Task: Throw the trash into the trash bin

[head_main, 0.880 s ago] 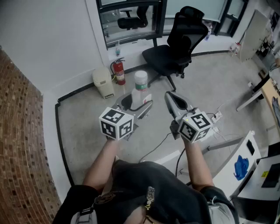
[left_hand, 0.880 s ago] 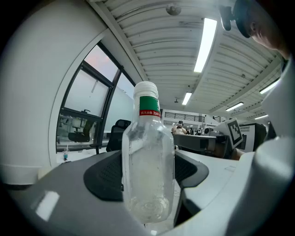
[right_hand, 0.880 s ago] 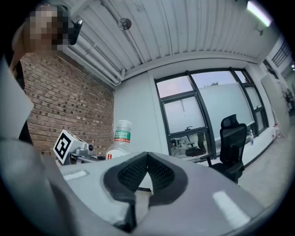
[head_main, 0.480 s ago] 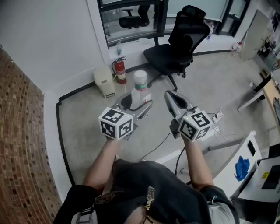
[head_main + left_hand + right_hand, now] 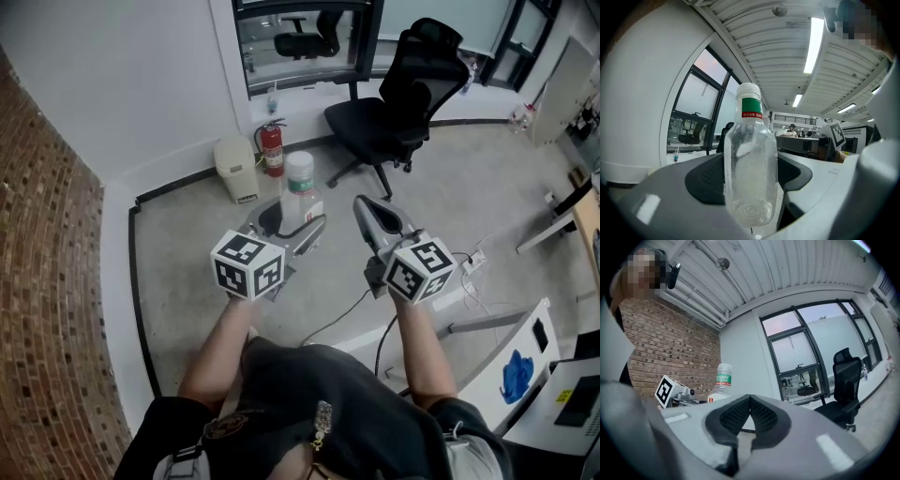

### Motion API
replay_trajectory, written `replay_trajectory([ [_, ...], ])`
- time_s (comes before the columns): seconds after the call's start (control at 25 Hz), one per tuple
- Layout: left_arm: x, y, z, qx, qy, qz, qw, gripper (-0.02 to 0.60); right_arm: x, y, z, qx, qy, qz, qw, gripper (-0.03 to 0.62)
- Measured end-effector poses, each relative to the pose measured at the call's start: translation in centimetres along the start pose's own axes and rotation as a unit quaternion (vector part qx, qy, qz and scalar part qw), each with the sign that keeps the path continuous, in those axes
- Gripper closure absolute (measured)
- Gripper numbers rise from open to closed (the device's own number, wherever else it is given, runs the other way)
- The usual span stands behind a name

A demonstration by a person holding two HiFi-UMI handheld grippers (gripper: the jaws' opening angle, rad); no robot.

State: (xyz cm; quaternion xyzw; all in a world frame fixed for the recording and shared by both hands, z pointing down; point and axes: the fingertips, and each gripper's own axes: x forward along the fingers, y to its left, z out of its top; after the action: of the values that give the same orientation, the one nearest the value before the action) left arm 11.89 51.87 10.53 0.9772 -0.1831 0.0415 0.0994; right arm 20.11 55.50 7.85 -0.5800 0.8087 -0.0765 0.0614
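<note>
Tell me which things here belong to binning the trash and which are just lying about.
For the job: clear plastic bottle with white cap, held in the left gripper; small beige trash bin.
Lying about: red fire extinguisher; black office chair.

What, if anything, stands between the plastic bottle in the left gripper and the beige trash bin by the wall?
Nothing visible does: only bare floor lies between the plastic bottle in the left gripper and the trash bin. The fire extinguisher stands beside the bin, off that path.
</note>
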Motion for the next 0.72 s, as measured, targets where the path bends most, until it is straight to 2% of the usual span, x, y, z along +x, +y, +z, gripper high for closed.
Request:
replay_trajectory([
  [0.4,-5.3,5.6,-0.2,-0.005,-0.001,0.098,0.9952,0.268,5.7,3.8,-1.8,0.013,0.024,0.086,0.996,0.592],
  [0.72,-10.0,10.4,-0.9,-0.023,-0.003,0.154,0.9878,0.268,11.0,7.9,-3.8,0.017,0.052,0.142,0.988,0.592],
])
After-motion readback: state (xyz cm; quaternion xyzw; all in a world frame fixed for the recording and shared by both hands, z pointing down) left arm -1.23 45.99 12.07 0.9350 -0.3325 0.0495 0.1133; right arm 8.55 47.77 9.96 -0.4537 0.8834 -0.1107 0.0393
